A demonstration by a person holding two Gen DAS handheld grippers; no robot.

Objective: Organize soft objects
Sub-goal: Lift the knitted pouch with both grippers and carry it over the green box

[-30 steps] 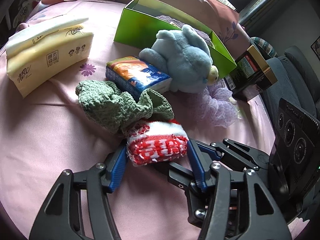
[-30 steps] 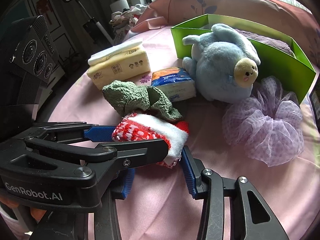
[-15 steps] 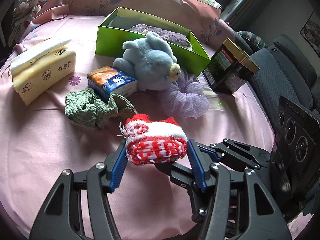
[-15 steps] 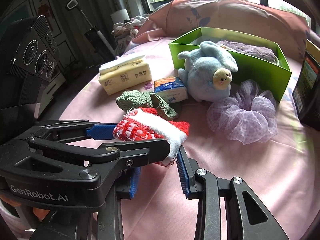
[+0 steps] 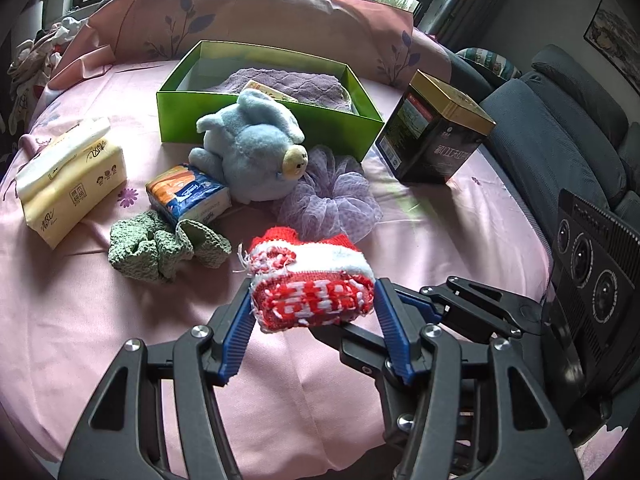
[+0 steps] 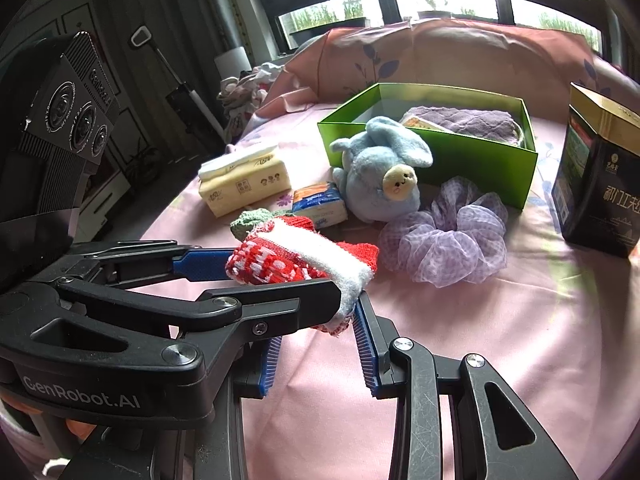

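A folded red-and-white knit piece [image 5: 312,276] hangs above the pink bed, held from two sides. My left gripper [image 5: 314,312] is shut on it, a blue pad pressing each end. My right gripper [image 6: 318,348] comes in from the right, and its fingers [image 5: 472,304] reach under the knit; its pads close on the white end, partly hidden behind the left gripper's finger. Beyond lie a green knit piece [image 5: 160,248], a blue plush toy [image 5: 256,152] and a purple mesh scrunchie [image 5: 336,200]. An open green box [image 5: 260,120] stands behind them with a purple towel [image 5: 288,82] inside.
A yellow tissue pack [image 5: 72,176] and a small orange-blue tissue packet [image 5: 188,196] lie on the left. A dark tin with a gold lid [image 5: 436,136] stands right of the box. A pink pillow [image 5: 260,12] lines the back and a grey chair [image 5: 560,128] stands at the right.
Both grippers have risen and drawn back together with the red-and-white knit. It has come off the green knit piece, which stays on the bed.
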